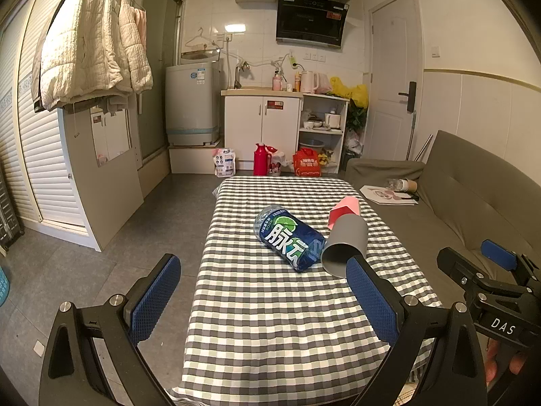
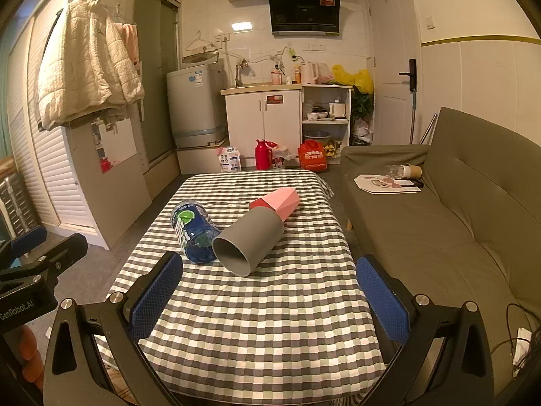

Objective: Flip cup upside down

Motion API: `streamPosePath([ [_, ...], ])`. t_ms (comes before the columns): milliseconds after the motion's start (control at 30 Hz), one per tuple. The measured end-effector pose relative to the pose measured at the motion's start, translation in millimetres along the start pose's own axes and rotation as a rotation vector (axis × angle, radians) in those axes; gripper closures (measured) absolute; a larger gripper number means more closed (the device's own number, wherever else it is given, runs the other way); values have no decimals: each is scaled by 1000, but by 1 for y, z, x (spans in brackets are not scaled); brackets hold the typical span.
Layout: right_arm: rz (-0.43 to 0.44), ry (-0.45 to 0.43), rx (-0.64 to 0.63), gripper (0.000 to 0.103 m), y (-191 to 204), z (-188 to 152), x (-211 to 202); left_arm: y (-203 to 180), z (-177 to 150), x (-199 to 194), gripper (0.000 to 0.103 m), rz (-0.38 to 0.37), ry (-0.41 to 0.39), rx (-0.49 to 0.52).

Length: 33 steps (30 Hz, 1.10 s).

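I have my black left gripper with blue textured pads (image 1: 263, 299) spread wide, holding nothing, at the near left. My matching black right gripper (image 2: 270, 299) is just to its right, jaws equally wide and empty, both aimed toward the far end.

Cup (image 1: 345, 247) rim partly behind fingertip (image 1: 368, 291)
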State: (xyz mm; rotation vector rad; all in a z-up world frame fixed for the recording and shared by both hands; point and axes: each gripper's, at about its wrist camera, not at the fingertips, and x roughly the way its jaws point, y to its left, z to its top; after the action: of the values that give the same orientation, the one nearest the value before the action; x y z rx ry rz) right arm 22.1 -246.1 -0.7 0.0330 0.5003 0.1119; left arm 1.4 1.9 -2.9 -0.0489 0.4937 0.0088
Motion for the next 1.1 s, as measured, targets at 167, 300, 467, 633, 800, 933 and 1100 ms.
streamPosePath([
  [167,0,0,1,0,1,0,0,0,0,0,2,-1,1,0],
  [300,-1,0,0,0,2,1,0,0,0,0,2,-1,0,0],
  [467,-1,0,0,0,3,1,0,0,0,0,2,0,1,0],
  [633,-1,1,0,0,4,1,0,0,0,0,2,0,1,1],
  [800,-1,1,0,0,6,2,0,0,0,0,2,1,1,1],
  [933,-1,2,1,0,7,2,0,0,0,0,2,0,1,1],
  [1100,-1,3,0,0,18,-2,-3,-1,0,-2,2,0,2,0],
])
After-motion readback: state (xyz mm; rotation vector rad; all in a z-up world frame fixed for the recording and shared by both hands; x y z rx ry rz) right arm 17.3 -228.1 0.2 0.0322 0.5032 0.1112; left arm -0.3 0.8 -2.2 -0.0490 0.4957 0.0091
